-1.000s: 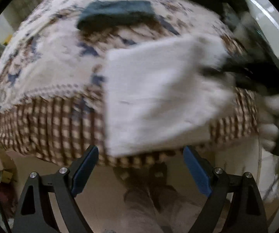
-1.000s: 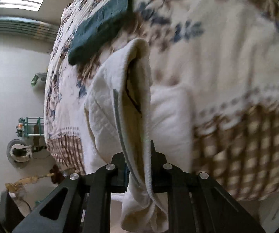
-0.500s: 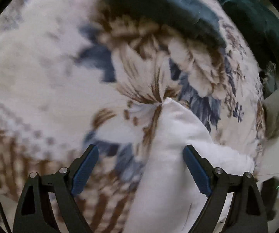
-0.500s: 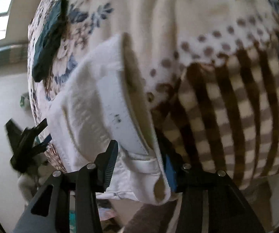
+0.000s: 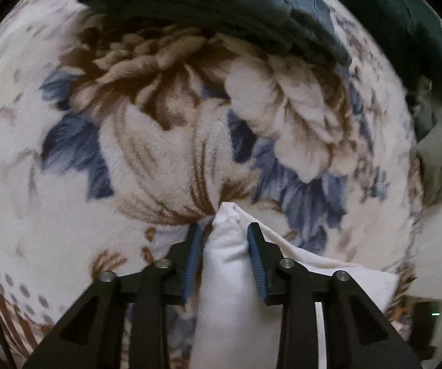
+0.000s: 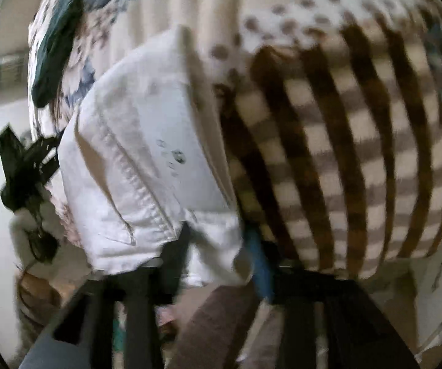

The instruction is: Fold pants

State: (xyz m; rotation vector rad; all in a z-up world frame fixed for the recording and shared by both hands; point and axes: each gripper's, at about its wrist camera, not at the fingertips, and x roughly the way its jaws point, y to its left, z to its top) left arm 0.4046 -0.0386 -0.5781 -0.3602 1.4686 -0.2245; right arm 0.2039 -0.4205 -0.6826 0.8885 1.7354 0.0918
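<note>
Down at six o'clock in the left wrist view, the left tongs (image 5: 224, 246) are closing on a bunched corner of the white pants (image 5: 230, 292), and both blue pads (image 5: 192, 261) already press the fabric from either side. Those pants lie on a floral blanket (image 5: 159, 160) covering the bed, with a folded dark green cloth (image 5: 221, 9) at twelve o'clock. In the blurred right wrist view, the folded pants (image 6: 147, 160) sit at the blanket's checked edge (image 6: 343, 153), towards nine o'clock of it. The right tongs (image 6: 217, 252) are opening, their jaws apart on either side of the pants' lower edge, the fabric hanging loose between them.
</note>
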